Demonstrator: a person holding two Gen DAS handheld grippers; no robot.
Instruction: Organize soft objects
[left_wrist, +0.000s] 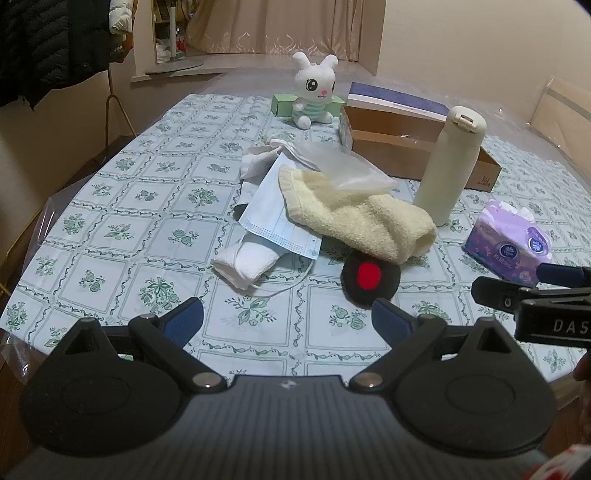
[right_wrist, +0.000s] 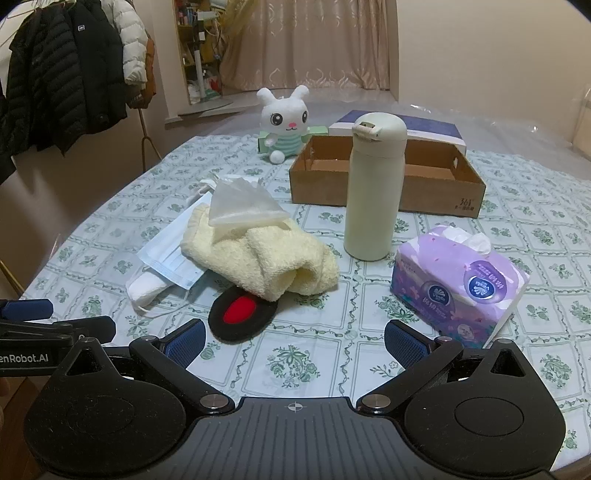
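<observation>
Both tools wide open, nothing held: left tool (left_wrist: 288, 317), right tool (right_wrist: 295, 339), low over the worktop (right_wrist: 332, 369). Landmark: cream bottle (right_wrist: 373, 192). Yellow towel (right_wrist: 258, 254) heaped left of it, blue mask (right_wrist: 170, 254) beneath, black-red pad (right_wrist: 240, 314) in front. Cardboard box (right_wrist: 388, 184) behind the bottle.

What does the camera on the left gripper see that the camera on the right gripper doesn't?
Only the left wrist view shows the left gripper from behind, open over the tablecloth, and a white rolled cloth clearly laid out beside the face mask.

Only the right wrist view shows the right gripper from behind, also open, the inside of the cardboard box, and a bookshelf across the room.

Both show the yellow towel, the bunny plush, the cream bottle, the purple tissue pack and the black-and-red pad.
</observation>
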